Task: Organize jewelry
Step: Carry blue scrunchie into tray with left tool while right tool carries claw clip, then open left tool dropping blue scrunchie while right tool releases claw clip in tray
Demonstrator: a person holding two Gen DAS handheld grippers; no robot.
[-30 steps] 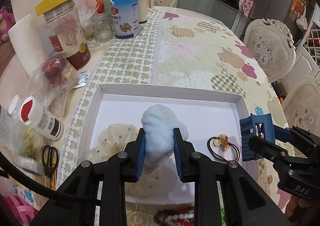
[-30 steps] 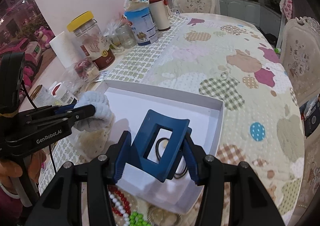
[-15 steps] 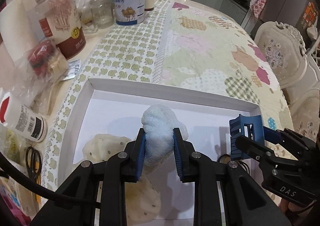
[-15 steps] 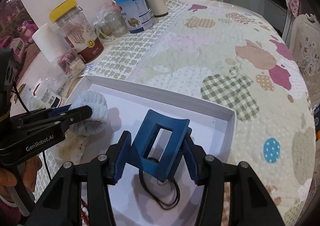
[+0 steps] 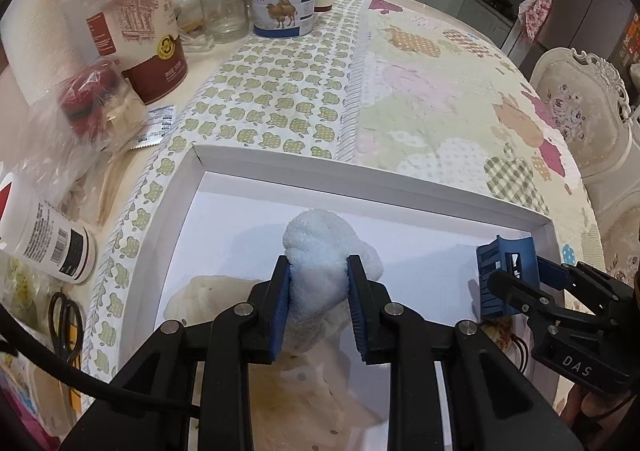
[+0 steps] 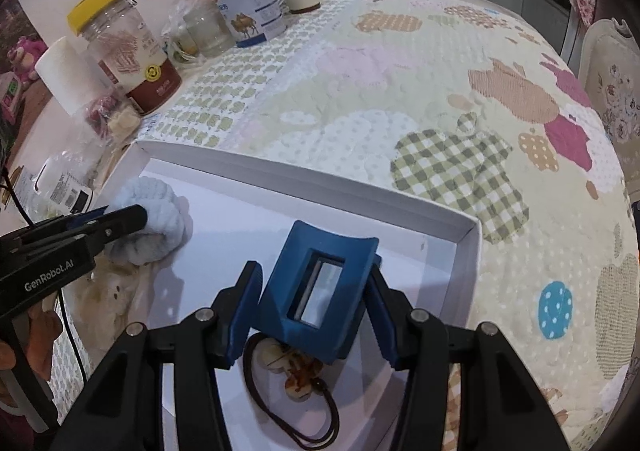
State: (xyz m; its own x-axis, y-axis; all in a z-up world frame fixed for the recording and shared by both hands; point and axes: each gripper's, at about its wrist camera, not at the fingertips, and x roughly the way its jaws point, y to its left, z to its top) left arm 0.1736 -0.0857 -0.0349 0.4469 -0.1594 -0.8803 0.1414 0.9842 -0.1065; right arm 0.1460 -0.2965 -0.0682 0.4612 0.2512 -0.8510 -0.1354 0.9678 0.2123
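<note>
Left wrist view shows the left gripper [image 5: 318, 297], jaws opening around the pale blue scrunchie [image 5: 320, 251] over the white tray [image 5: 360, 179], while the right gripper [image 6: 310, 309] clamps the blue hair claw [image 6: 320, 287] near the tray's right wall; next, I judge, both need setting down.

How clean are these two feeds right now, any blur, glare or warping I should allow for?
Left wrist view: strong fisheye bending, dark corners, plastic bag at left smeared, fluffy scrunchie sharp. Right wrist view: same warping, blue hair claw crisp, soft shadows on the white box floor, no strong glare.
</note>
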